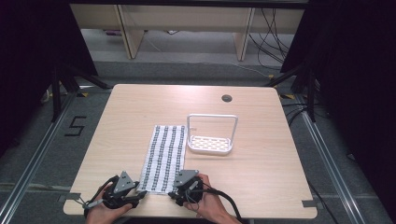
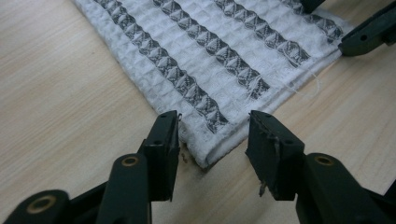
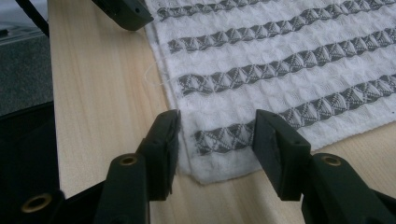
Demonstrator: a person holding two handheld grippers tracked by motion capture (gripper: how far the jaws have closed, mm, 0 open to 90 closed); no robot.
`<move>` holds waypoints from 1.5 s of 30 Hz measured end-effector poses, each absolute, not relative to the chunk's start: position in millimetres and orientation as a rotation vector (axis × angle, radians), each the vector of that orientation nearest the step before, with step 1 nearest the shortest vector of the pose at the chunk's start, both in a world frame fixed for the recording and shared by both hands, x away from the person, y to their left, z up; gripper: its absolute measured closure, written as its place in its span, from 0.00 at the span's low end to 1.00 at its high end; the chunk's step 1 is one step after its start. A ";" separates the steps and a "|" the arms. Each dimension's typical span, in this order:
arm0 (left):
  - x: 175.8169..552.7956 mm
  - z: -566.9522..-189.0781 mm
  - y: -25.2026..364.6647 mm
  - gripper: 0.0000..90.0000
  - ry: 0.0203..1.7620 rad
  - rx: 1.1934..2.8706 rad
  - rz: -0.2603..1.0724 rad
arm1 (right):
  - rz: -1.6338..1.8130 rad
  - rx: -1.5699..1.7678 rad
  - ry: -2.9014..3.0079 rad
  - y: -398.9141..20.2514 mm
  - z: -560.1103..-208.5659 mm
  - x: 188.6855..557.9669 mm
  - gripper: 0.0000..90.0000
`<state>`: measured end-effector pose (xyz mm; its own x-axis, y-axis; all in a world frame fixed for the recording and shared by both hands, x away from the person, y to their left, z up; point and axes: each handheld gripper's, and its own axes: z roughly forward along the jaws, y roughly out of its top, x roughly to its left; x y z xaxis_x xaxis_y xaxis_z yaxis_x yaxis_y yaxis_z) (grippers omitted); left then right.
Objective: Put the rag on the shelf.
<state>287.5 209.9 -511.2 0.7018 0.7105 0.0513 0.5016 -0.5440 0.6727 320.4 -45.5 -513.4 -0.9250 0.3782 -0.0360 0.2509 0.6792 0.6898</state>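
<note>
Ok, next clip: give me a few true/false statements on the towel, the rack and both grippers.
1. The striped towel lies flat on the table. True.
2. The white rack stands on top of the towel. False: it stands beside it, on bare wood.
3. The left gripper has a near corner of the towel between its open jaws. True.
4. The right gripper is clamped on the rack. False: its jaws straddle the towel's other near corner, not yet pressing.
5. The towel hangs over the table edge. False: it lies wholly on the tabletop.

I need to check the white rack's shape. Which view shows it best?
The high view: the rack stands whole on the table, right of the towel. The gripper views look at the towel's near corners instead.
</note>
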 end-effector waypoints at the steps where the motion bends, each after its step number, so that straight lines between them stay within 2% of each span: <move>1: 287.7 -510.6 210.1 0.63 0.916 2.273 0.409 | 1.074 0.516 2.714 -45.6 -513.5 320.5 0.60; 5: 289.1 -510.1 208.7 0.71 0.909 2.276 0.411 | 1.071 0.533 2.696 -47.1 -513.1 321.0 0.70; 6: 289.5 -510.0 208.4 0.77 0.903 2.286 0.415 | 1.070 0.527 2.694 -47.2 -513.1 321.4 0.76; 8: 289.4 -509.7 206.4 0.80 0.890 2.286 0.414 | 1.071 0.527 2.694 -47.2 -513.1 321.5 0.79; 11: 291.2 -511.0 205.3 0.91 0.887 2.272 0.403 | 1.074 0.545 2.687 -47.3 -513.2 323.3 0.91; 14: 291.8 -510.4 205.9 0.96 0.881 2.252 0.408 | 1.109 0.575 2.700 -49.2 -512.4 325.7 0.94; 22: 288.0 -494.4 209.6 0.97 0.873 2.178 0.445 | 1.194 0.576 2.683 -55.6 -498.2 328.4 0.95; 30: 281.7 -469.4 204.7 0.97 0.814 2.139 0.404 | 1.324 0.576 2.660 -62.4 -471.3 331.6 0.95; 38: 290.9 -427.1 204.6 0.97 0.794 2.078 0.419 | 1.401 0.554 2.584 -65.5 -439.3 341.0 0.96; 45: 305.1 -386.8 207.7 0.97 0.777 2.063 0.353 | 1.451 0.567 2.539 -70.3 -409.0 352.8 0.96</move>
<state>305.1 207.7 -386.8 0.7642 0.6439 -0.0388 0.3945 -0.4188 0.8179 352.8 -70.3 -409.0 -0.9148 0.4013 0.0462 0.2436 0.4567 0.8556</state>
